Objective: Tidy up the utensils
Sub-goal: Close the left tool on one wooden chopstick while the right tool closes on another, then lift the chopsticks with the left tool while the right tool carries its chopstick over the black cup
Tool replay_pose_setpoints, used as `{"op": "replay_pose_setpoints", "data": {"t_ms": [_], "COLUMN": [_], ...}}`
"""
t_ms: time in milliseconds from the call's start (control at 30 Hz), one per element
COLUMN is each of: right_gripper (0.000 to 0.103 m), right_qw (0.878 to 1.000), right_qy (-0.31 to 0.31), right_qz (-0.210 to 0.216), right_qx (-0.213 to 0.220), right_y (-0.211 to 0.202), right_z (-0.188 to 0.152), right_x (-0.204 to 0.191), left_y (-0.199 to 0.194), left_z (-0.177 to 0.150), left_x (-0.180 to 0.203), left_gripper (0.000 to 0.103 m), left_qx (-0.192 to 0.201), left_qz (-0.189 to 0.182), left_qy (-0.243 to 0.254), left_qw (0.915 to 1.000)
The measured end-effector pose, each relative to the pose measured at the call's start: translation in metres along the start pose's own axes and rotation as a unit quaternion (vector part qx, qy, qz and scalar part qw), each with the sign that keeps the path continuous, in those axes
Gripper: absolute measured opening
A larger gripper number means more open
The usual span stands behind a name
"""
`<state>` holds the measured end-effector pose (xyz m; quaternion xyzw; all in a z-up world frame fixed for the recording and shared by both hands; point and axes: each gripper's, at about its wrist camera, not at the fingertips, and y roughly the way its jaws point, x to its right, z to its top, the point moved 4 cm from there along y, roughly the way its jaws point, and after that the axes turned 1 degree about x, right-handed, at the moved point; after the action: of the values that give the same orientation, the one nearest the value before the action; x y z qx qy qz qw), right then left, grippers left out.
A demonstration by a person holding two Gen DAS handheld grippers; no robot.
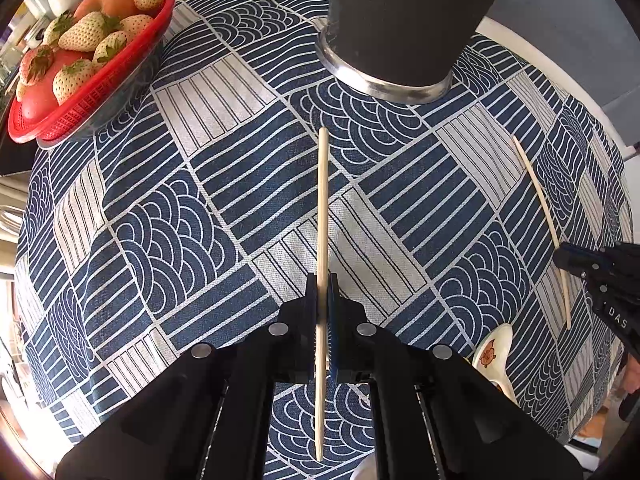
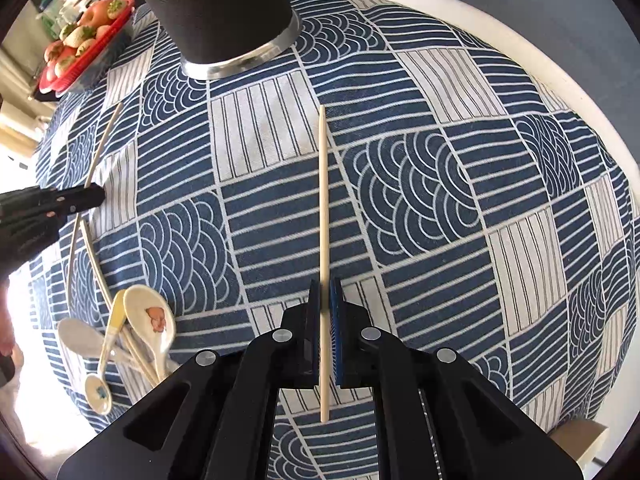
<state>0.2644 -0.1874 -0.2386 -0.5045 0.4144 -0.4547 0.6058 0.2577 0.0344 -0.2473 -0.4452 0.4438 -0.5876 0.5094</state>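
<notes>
My left gripper (image 1: 322, 280) is shut on a pale wooden chopstick (image 1: 322, 200) that points forward over the blue patterned cloth. My right gripper (image 2: 325, 284) is shut on a second chopstick (image 2: 323, 200), also pointing forward. Each gripper shows in the other's view: the right one (image 1: 560, 258) at the right edge, the left one (image 2: 100, 194) at the left edge. A tall black utensil cup with a metal base (image 1: 404, 20) stands ahead, also seen in the right wrist view (image 2: 224, 16). Loose chopsticks (image 2: 94, 256) and several ceramic spoons (image 2: 152, 320) lie at the left.
A red basket of strawberries and fruit (image 1: 80, 60) stands at the far left of the table, also in the right wrist view (image 2: 80, 48). The white table rim (image 2: 540, 60) curves round the cloth on the right. One spoon (image 1: 494, 354) lies near the left gripper.
</notes>
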Motion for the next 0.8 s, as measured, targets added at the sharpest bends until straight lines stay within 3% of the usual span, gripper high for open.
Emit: {"op": "replay_pose_setpoints", "data": {"t_ms": [167, 300, 467, 533, 800], "right_gripper": [0.005, 0.005, 0.005, 0.005, 0.005], "right_qw": [0.999, 0.998, 0.995, 0.994, 0.983], "right_qy": [0.026, 0.051, 0.066, 0.065, 0.048], "right_qz": [0.001, 0.001, 0.002, -0.007, 0.011], "right_qx": [0.017, 0.038, 0.073, 0.091, 0.178], "right_y": [-0.021, -0.046, -0.079, -0.092, -0.142], "right_z": [-0.022, -0.038, -0.044, -0.051, -0.052], "right_x": [0.018, 0.033, 0.042, 0.04, 0.017], "left_y": [-0.018, -0.043, -0.069, -0.086, -0.114], "left_z": [0.003, 0.006, -0.003, -0.019, -0.032], "left_x": [-0.019, -0.022, -0.028, -0.03, -0.024], "left_gripper": [0.005, 0.005, 0.005, 0.005, 0.005], "left_qx": [0.014, 0.03, 0.052, 0.06, 0.092], "left_qz": [0.001, 0.033, 0.04, 0.036, 0.055], "left_qy": [-0.018, -0.009, -0.005, -0.008, 0.0], "left_qw": [0.9997, 0.9989, 0.9978, 0.9975, 0.9942]}}
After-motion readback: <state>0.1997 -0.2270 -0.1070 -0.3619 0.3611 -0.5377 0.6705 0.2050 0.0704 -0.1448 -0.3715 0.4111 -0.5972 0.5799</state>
